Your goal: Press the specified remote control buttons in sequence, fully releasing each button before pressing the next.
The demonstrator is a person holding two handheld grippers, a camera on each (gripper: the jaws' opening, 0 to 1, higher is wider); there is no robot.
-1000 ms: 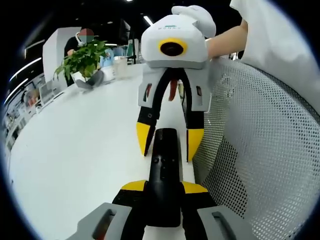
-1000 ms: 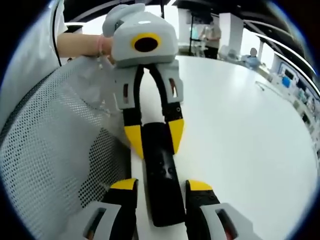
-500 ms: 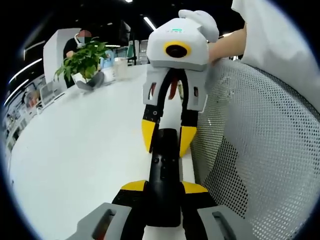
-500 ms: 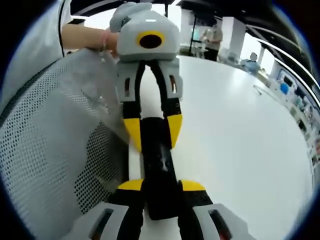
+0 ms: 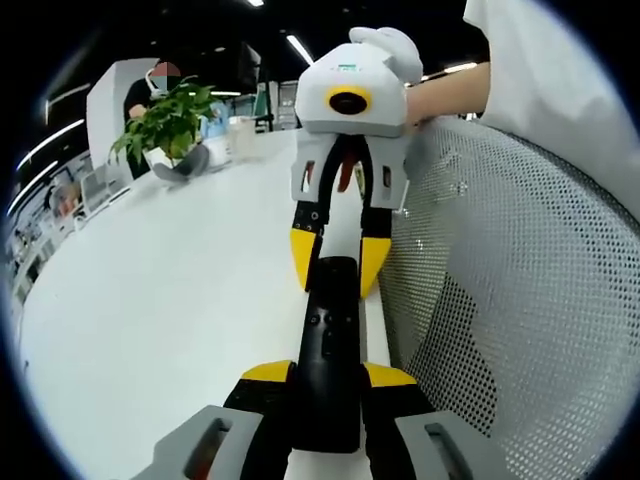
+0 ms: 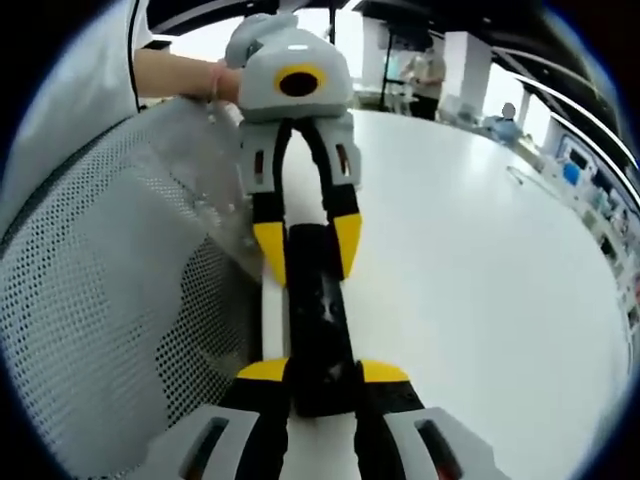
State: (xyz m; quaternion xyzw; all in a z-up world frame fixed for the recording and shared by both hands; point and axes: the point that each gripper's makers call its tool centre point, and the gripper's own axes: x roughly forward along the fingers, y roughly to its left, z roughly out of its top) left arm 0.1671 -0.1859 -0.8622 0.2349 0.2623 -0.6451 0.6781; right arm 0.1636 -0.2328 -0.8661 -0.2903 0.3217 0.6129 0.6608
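Because a press needs a fixed target, my left tool [image 5: 325, 378] clamps one end of the black remote control [image 5: 328, 345] on the white surface [image 5: 160, 300]. My right tool [image 6: 312, 375] is clenched on the opposite end, so the buttons lie exposed between them.

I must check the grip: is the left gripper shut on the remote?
Shut: in the left gripper view, the left gripper has both yellow tips against the remote.

remote control [image 5: 328, 345]: matt black plastic; table [image 5: 160, 290]: smooth white; chair [image 5: 500, 290]: mesh
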